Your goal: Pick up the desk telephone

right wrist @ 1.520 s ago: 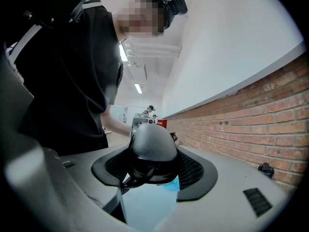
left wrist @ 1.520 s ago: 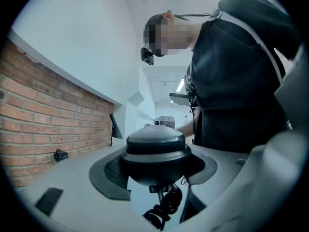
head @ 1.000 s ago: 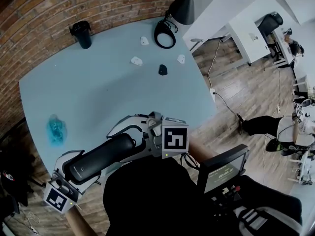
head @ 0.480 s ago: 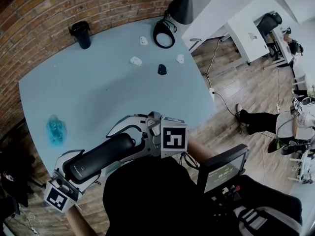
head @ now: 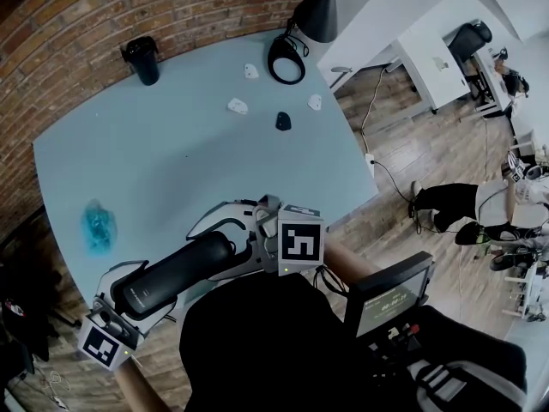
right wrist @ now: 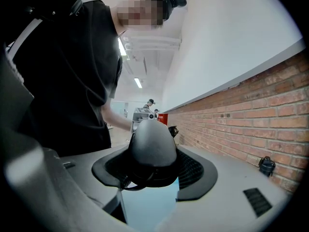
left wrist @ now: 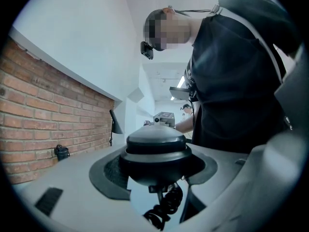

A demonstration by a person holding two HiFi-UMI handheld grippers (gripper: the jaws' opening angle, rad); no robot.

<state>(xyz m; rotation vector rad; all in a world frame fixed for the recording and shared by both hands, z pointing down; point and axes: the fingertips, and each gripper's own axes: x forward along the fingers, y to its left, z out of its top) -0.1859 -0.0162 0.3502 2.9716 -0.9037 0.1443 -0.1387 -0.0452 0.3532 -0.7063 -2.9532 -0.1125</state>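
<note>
A desk telephone, grey base with a black handset lying along it, hangs over the near edge of the pale blue table, held end to end between my two grippers. My left gripper grips its lower-left end, my right gripper its upper-right end; the phone hides both sets of jaws. In the left gripper view the handset's end fills the middle, with the coiled cord below it. The right gripper view shows the other handset end seated in the grey base.
On the table stand a black cup at the far left, a blue crumpled item at the left, small white pieces, a small black piece and a black ring by a lamp. A brick wall runs behind. A person's legs show at the right.
The phone and both grippers have barely shifted. The person on the floor at the right has moved their legs.
</note>
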